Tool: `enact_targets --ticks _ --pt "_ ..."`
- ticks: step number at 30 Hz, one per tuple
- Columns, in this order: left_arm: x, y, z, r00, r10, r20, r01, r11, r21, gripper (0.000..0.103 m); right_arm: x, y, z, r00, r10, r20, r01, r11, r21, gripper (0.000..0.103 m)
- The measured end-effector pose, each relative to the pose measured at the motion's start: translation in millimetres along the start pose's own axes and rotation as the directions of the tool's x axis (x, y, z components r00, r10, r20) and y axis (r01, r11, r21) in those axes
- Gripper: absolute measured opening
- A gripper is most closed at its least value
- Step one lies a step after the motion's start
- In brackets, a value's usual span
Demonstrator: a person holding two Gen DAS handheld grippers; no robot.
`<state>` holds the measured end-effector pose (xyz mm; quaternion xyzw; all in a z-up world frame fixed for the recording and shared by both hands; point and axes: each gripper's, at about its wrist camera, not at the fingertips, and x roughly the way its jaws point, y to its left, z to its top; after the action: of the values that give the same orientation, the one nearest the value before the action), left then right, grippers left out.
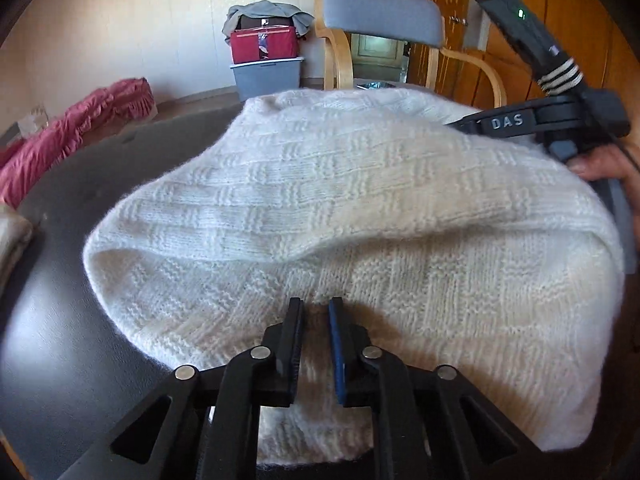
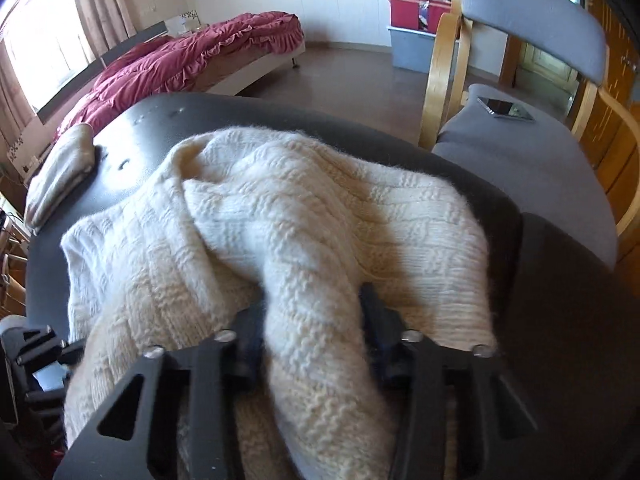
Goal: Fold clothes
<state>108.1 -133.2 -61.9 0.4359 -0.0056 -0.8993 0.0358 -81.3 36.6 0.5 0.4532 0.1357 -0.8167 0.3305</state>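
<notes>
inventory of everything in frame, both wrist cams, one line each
sweater: 1, cream knit, partly folded on the table
table: 1, black, under the sweater
folded garment: 1, beige, table's far left edge
armchair: 1, grey cushions, wooden frame, beyond the table
phone: 1, dark, on the armchair seat
bed: 1, red ruffled cover, by the window
storage boxes: 2, red on grey, at the wall, grey cloth on top
left gripper: 1, black, narrow gap, over the sweater's near edge
right gripper: 1, black, shut on a sweater fold
hand: 1, holding the right gripper

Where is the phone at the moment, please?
In the right wrist view, the phone lies flat on the grey seat of the wooden armchair, at upper right beyond the black table.
</notes>
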Motion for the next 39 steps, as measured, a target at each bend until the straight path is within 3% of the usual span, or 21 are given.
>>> enact_targets --ticks 9,26,39 --pt "22.2 13.9 29.4 0.997 0.078 -0.008 -0.077 0.995 0.059 0.01 2.6 -0.4 -25.2 0.995 -0.099 -0.031 0.097 0.993 -0.061 0.027" --pt "49.5 13.0 54.5 0.997 0.077 0.006 -0.078 0.991 0.113 0.01 -21.6 -6.4 -72.0 0.998 -0.062 0.002 0.062 0.998 0.033 0.027" --pt "67.4 4.2 72.5 0.991 0.129 0.026 -0.131 0.975 0.178 0.009 -37.0 -14.6 -100.1 0.999 0.005 0.041 -0.01 0.993 0.113 0.027"
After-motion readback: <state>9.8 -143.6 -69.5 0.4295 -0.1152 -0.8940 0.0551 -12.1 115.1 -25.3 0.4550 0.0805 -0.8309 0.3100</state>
